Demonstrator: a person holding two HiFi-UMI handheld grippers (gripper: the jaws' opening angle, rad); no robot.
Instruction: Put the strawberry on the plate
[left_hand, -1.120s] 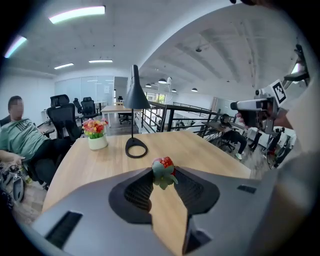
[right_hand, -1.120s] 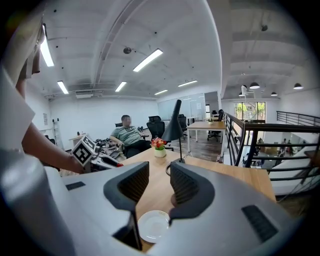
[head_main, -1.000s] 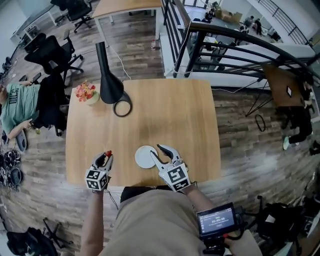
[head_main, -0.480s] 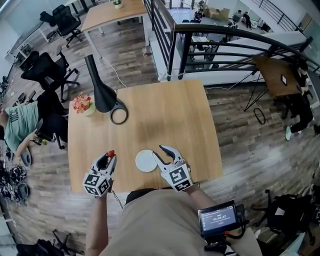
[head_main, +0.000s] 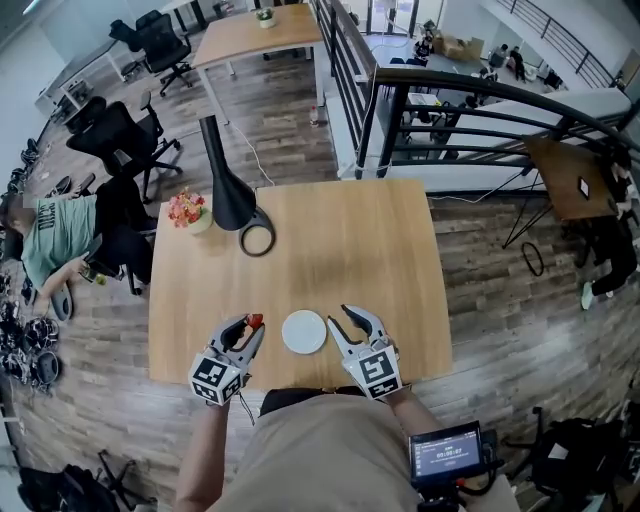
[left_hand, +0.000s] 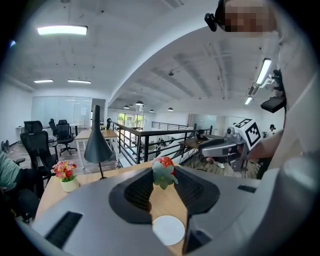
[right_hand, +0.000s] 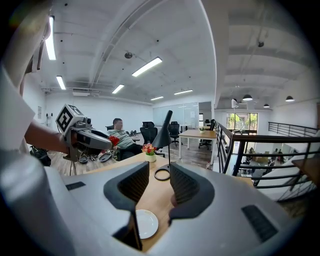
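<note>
A red strawberry (head_main: 254, 321) with a green leafy cap is pinched between the tips of my left gripper (head_main: 250, 327), held above the wooden table (head_main: 340, 250) just left of the plate. In the left gripper view the strawberry (left_hand: 163, 168) sits between the dark pads, with the small white plate (left_hand: 168, 229) below it. The plate (head_main: 304, 332) lies near the table's front edge, empty. My right gripper (head_main: 338, 317) hovers just right of the plate, jaws open, nothing between them; its own view shows the plate (right_hand: 145, 223) low at left.
A black cone lamp (head_main: 230, 190) with a ring base (head_main: 257, 240) and a small flower pot (head_main: 188, 211) stand at the table's far left. A black railing (head_main: 470, 110) runs behind the table. Office chairs (head_main: 125, 140) and a reclining person (head_main: 50, 245) are at left.
My left gripper, still holding the strawberry, has lifted and moved right, closer to the plate. The right gripper has shifted only a little beside the plate.
</note>
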